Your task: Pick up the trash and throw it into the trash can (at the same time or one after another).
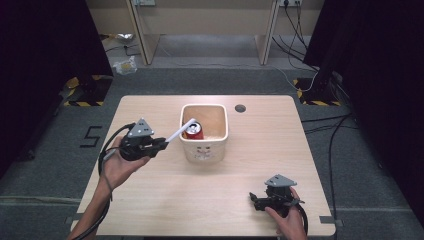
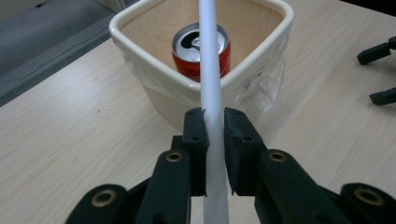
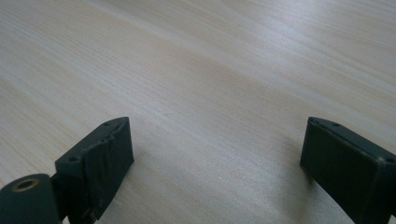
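Left claw (image 2: 215, 122) clamped on white straw (image 2: 211, 79); I read straw's long axis running from claw up-right toward red can (image 2: 201, 49), tip over can mouth, can upright inside cream tub (image 1: 204, 148) mid-table (image 1: 210, 200). Right claw (image 3: 217, 158) apart, idle near table's front edge, well away.

- One square cream plastic tub (image 1: 204, 146) on the worktop
- One red drinks can with a silver top (image 1: 194, 131), standing inside that tub
- One long white plastic straw (image 1: 179, 131), its far end over the can
- Two black hand-held grippers: the left hand-held gripper (image 1: 162, 145) and the right hand-held gripper (image 1: 256, 201)
- Two grey three-cornered plates, one on top of each hand-held gripper
- One light wooden worktop (image 1: 210, 200)
- One small round dark hole (image 1: 240, 108) in the worktop, beyond the tub
- Two yellow-and-black striped floor marks, one at each far corner of the worktop
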The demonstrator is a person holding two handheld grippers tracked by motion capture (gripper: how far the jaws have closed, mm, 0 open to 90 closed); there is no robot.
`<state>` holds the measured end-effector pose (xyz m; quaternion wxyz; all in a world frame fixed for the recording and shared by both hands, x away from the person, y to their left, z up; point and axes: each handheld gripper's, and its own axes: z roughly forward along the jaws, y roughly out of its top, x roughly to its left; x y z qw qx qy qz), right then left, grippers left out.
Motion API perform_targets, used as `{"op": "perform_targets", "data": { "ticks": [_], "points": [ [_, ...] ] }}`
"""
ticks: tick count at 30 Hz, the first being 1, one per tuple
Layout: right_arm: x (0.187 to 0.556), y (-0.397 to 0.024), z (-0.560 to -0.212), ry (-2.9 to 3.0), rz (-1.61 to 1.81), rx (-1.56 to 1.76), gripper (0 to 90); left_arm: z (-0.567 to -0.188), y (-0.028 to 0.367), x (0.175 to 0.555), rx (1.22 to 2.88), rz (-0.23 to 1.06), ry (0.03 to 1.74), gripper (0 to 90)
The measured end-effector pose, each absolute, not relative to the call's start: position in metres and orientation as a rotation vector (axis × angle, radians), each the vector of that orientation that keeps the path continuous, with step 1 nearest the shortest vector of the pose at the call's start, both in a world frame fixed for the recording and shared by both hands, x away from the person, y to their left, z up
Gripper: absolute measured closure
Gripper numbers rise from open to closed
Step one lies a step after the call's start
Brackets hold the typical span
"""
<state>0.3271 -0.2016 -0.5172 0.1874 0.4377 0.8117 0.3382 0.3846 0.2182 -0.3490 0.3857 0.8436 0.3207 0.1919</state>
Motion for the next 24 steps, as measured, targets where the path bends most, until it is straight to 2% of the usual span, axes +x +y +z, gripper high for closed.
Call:
{"op": "perform_targets", "data": {
  "ticks": [11, 24],
  "points": [
    [0.327, -0.202, -0.517, 2.285, 0.952, 1.232, 9.4, -0.347, 0.181, 0.399, 2.193, 0.497, 0.771, 79.0],
    [0.327, -0.202, -0.517, 2.284, 0.952, 1.227, 9.4, -0.350, 0.164, 0.418, 2.212, 0.474, 0.788, 79.0]
  ]
}}
